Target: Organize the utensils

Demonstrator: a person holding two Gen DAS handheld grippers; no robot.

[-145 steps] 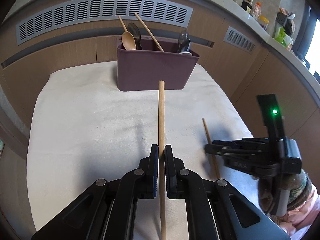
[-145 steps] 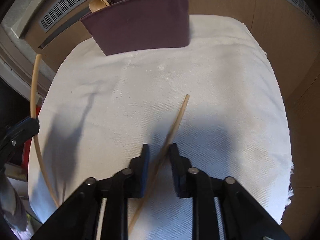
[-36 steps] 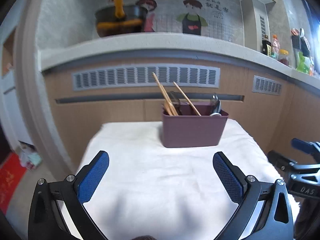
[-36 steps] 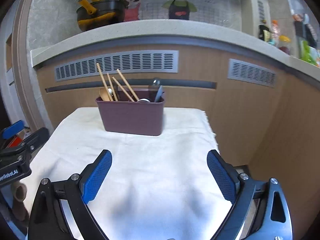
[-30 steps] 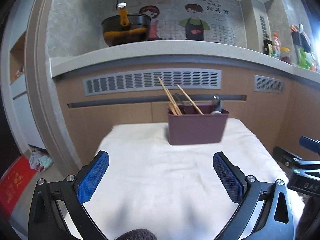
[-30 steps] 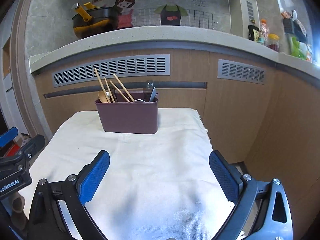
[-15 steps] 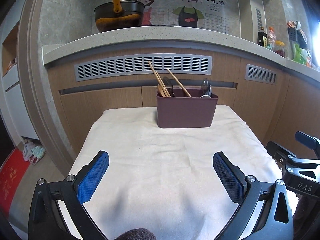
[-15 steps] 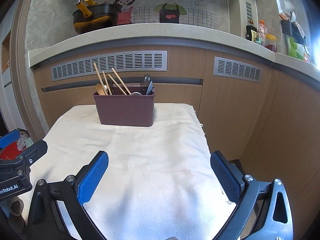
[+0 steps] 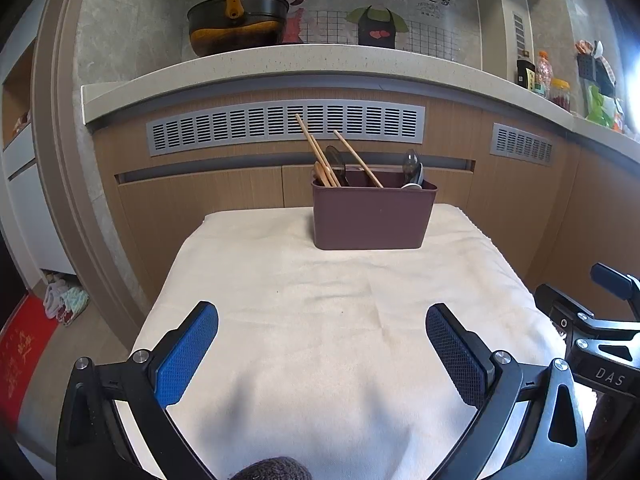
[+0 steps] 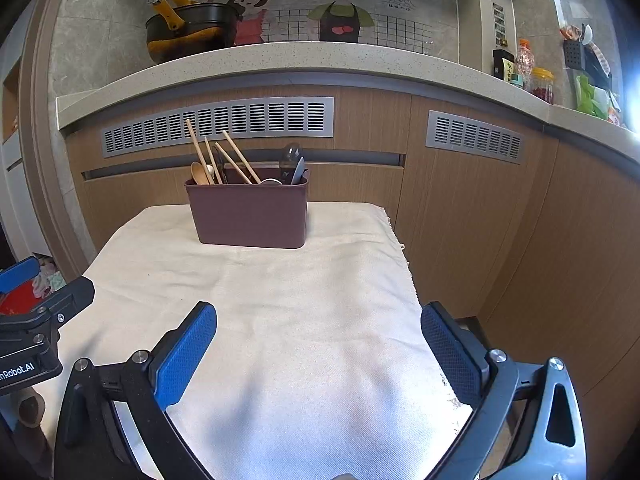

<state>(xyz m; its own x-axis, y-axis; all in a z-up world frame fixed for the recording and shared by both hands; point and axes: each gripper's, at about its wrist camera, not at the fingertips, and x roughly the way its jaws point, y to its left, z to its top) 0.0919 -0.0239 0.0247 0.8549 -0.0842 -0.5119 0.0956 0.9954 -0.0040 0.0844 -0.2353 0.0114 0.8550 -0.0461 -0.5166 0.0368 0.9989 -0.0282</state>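
A maroon utensil holder [image 9: 373, 216] [image 10: 250, 214] stands at the far end of the cloth-covered table [image 9: 320, 300] [image 10: 280, 300]. Wooden chopsticks [image 9: 320, 156] [image 10: 236, 158], a wooden spoon [image 10: 199, 173] and dark spoons [image 9: 412, 166] [image 10: 292, 162] stick up out of it. My left gripper [image 9: 322, 354] hangs open over the near end of the cloth, holding nothing. Equally wide open and empty, my right gripper [image 10: 320, 348] hovers over the near right part. Each gripper shows at the edge of the other's view.
A wooden cabinet front with grey vent grilles [image 9: 286, 126] rises behind the table, topped by a stone counter carrying a black pot [image 9: 236, 26] and bottles [image 10: 538, 80]. The floor drops away left of the table, with a red mat [image 9: 22, 356].
Earlier each gripper was shut on a chopstick above the cloth; now both are open and the chopsticks stand in the holder. Over the last second both grippers shifted slightly.
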